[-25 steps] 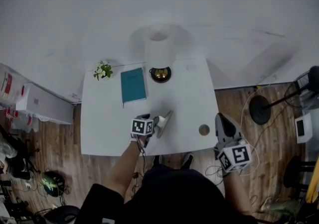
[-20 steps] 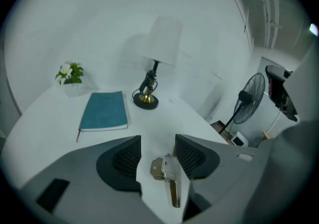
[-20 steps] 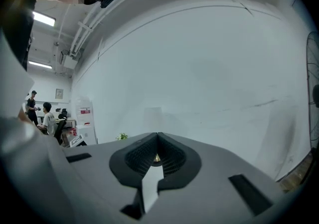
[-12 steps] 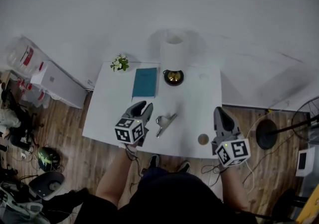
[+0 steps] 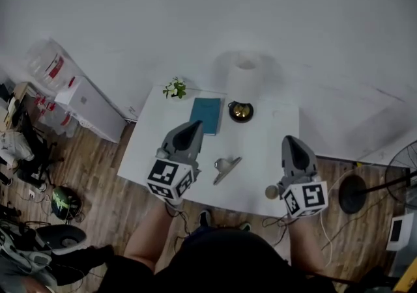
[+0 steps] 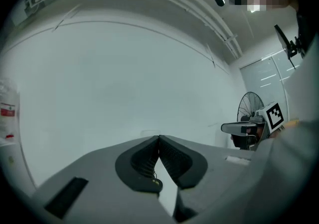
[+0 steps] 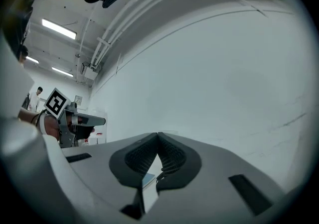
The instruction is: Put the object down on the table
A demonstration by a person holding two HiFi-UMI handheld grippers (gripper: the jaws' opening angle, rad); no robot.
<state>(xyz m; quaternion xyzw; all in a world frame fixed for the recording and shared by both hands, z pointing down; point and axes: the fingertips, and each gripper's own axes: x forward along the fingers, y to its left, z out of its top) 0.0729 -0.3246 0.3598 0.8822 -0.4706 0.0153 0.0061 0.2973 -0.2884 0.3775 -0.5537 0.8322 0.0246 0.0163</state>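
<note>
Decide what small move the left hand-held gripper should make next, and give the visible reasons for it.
Probably just draw the left hand-held gripper back toward the person. Its jaws are together with nothing between them, and the silver metal object already lies on the white table, apart from that gripper. The put-down looks done.

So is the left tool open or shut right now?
Shut. In its own view the left tool has both jaws touching at the tips, nothing between them.
</note>
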